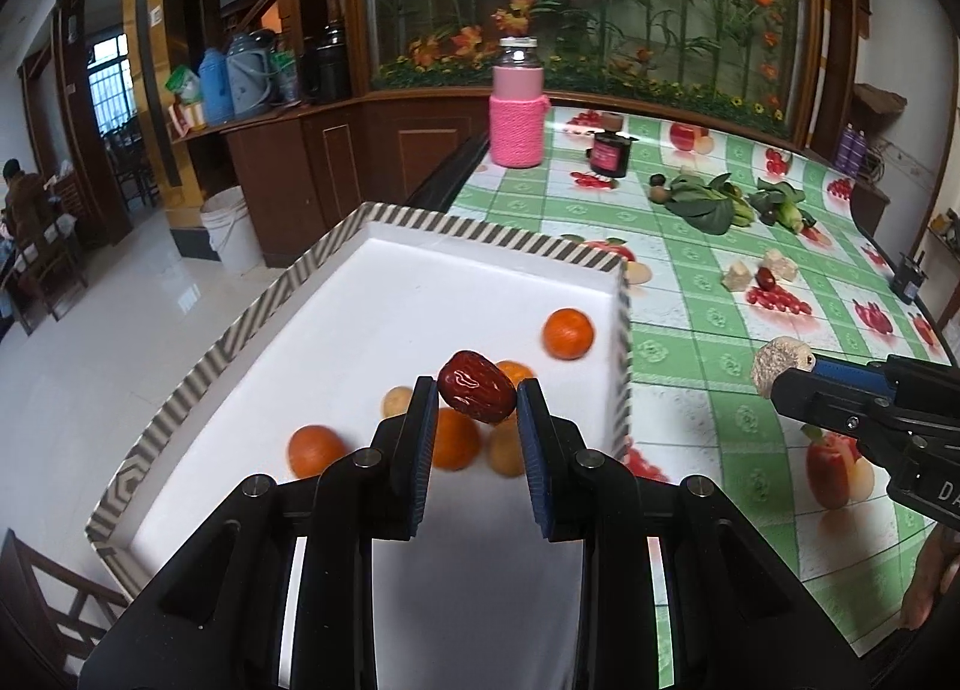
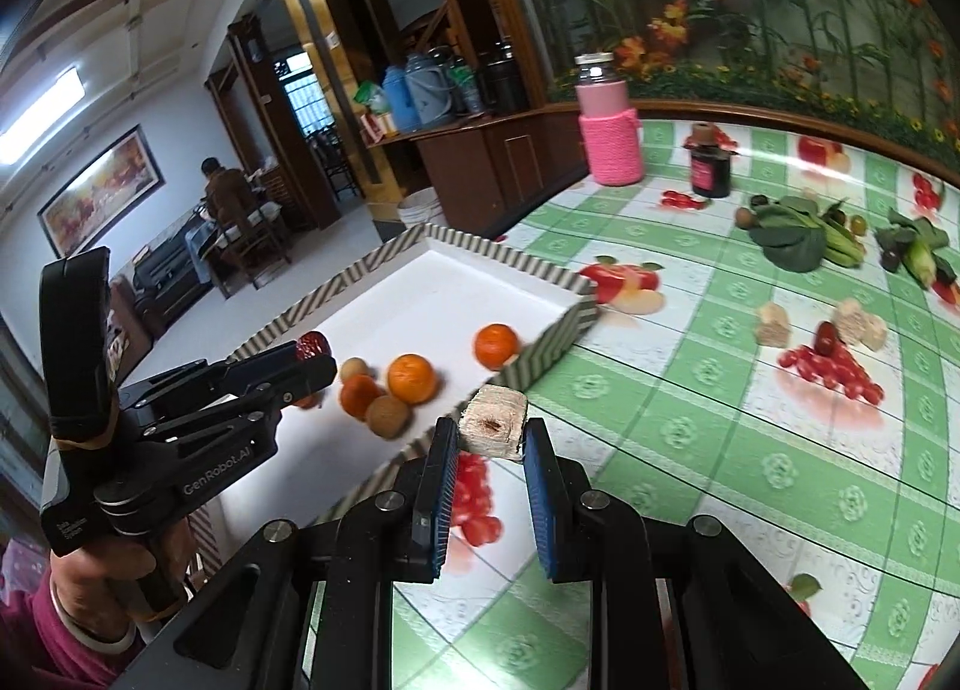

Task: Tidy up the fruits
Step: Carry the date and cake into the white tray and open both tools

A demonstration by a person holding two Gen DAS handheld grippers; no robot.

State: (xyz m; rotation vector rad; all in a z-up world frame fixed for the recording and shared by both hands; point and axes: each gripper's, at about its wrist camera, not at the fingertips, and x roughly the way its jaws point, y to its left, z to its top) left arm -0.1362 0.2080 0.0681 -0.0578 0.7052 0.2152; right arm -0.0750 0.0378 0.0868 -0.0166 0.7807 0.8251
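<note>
Left gripper (image 1: 477, 399) clamped on a red date (image 1: 477, 395), held above the white tray (image 1: 498, 243) over the oranges (image 1: 568, 333) and small brown fruits. Right gripper (image 2: 491, 437) clamped on a pale cut chunk (image 2: 495, 429), just outside the tray's near wall. Date looks light, wrinkled, slightly soft: grip across its middle, gently. Chunk looks fibrous, stiff; flat sides suit the pads.

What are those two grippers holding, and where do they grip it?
The left gripper pinches a wrinkled dark-red date across its middle, above the white striped-rim tray. The right gripper clamps a pale beige cut chunk by its two sides.
</note>
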